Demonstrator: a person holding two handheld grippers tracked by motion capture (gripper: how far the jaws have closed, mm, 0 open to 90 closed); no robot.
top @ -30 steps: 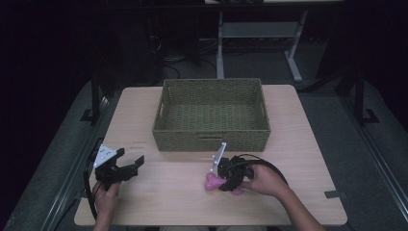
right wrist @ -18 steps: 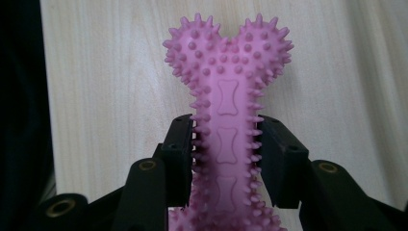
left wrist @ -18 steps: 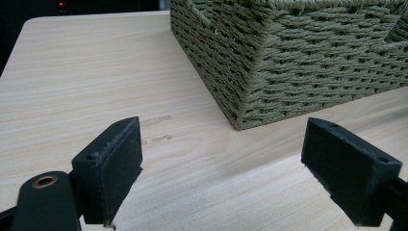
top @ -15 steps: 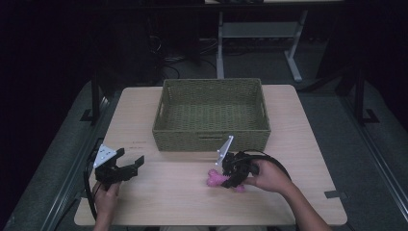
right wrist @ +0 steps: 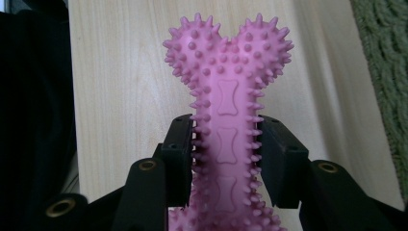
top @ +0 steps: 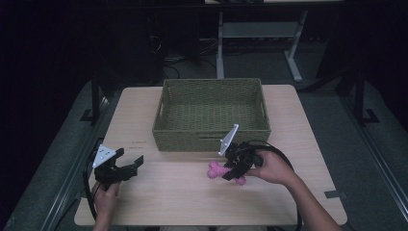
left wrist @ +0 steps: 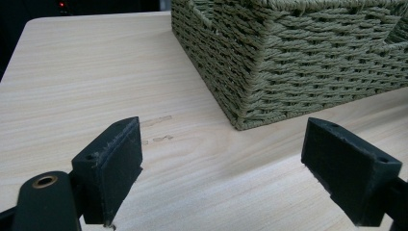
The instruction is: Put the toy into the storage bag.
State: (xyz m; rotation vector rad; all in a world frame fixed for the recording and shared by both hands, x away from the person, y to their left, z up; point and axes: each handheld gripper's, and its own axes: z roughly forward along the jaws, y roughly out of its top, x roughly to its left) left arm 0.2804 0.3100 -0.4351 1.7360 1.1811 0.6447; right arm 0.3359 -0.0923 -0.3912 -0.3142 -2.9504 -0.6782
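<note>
Right tool (top: 230, 173) grips a pink spiky bone (top: 219, 170) across its shaft, both pads pressed against the nubs on either side. Seen along that tool's own jaws, the bone (right wrist: 226, 101) stands straight out from the tool (right wrist: 226, 159), its two-lobed end farthest away, with pale wood behind it and a strip of green weave at the right edge. From above, the bone sits over the near middle of the surface (top: 173, 202), just in front of the basket's (top: 211, 139) front wall and toward its right half; one pink end sticks out to the left of the tool and a smaller bit shows below it. Whether the bone touches the wood cannot be told from that view. The person's right hand (top: 272, 167) wraps the tool's body, and a black cable loops behind it.

Left tool (top: 126, 166) rests near the left front corner of the surface, well apart from the bone, held by the left hand (top: 106, 197). Its jaws stand wide with nothing between them; beyond its pads (left wrist: 115, 159) lie bare wood and a near corner of the basket (left wrist: 288, 62).
</note>
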